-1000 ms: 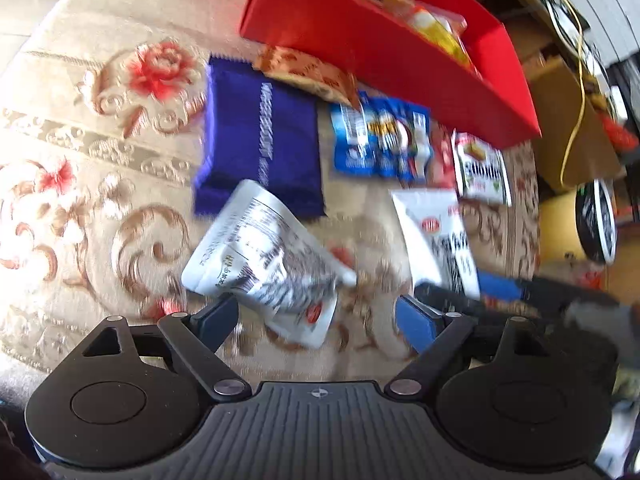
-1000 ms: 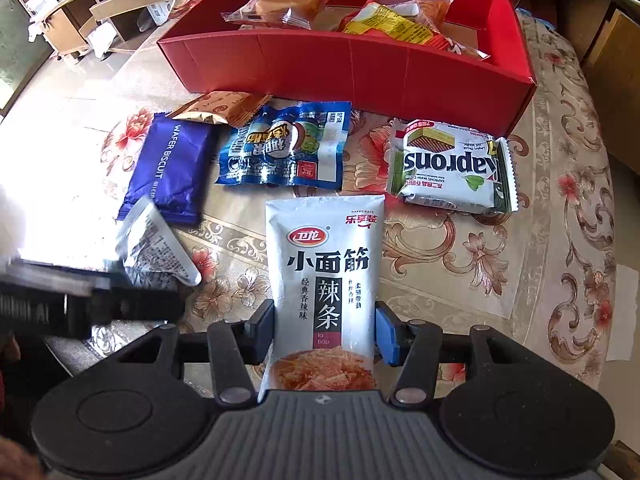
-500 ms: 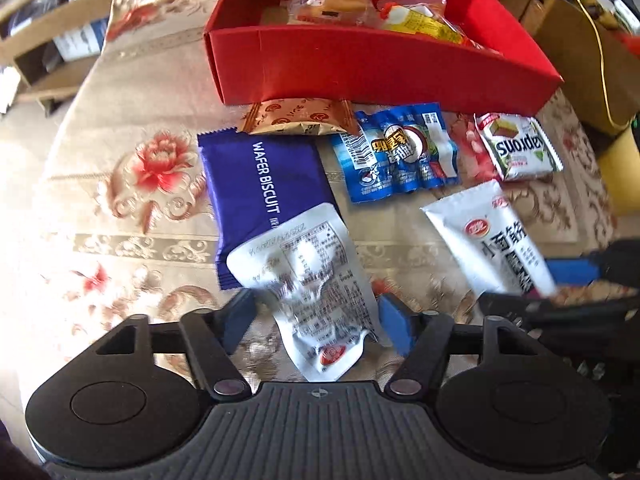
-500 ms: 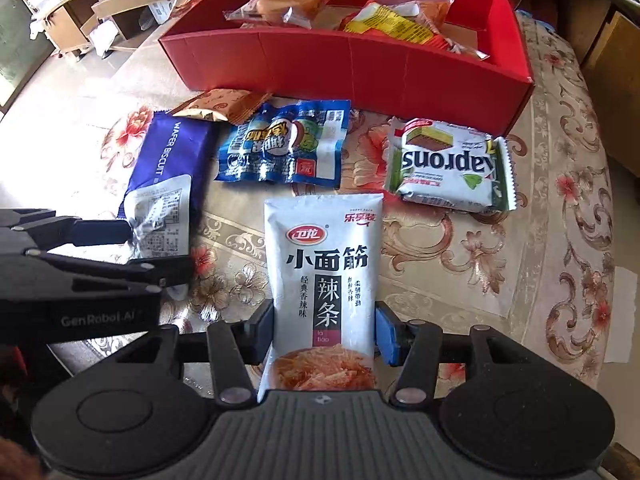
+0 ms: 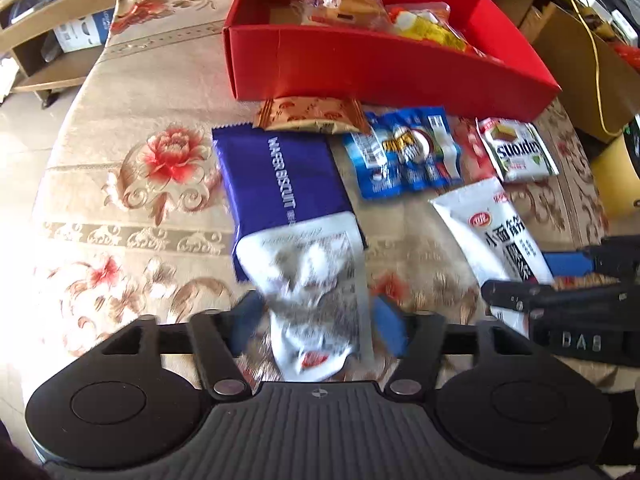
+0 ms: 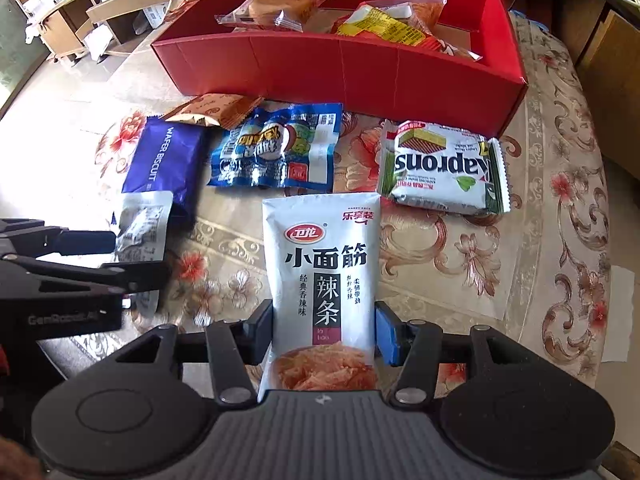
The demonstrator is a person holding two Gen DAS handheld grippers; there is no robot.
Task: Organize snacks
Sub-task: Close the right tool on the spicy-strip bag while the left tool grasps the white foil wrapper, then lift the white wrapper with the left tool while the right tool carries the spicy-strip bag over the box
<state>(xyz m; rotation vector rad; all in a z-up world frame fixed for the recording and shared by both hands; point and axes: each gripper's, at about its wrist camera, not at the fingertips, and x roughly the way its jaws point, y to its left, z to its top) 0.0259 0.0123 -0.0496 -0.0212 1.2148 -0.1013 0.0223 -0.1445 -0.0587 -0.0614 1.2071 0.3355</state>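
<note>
Over the flowered tabletop (image 6: 560,208), we work both grippers at once. Our right gripper (image 6: 324,332) pinches the white spicy-strip pouch (image 6: 320,276) across its lower part, blue pads against both side edges, the pouch's long axis running straight away from the jaws toward the red box (image 6: 340,68). Our left gripper (image 5: 312,320) straddles the crumpled silver packet (image 5: 312,280); its jaws have just been closing, then easing slightly wider, and motion blur leaves us unable to tell whether the pads press the foil. The packet's far end overlaps the purple wafer biscuit pack (image 5: 276,172), its length also pointing at the box. We judge the coming move a lift and carry forward into the box, which sits just beyond the row of loose snacks. Seen from the right wrist, the box holds a wrapped cake (image 6: 272,4) and yellow packets (image 6: 380,24), with bare floor at its right end; from the left wrist, that end is foreshortened, but the brown packet (image 5: 312,114) shows tight against the box wall.
</note>
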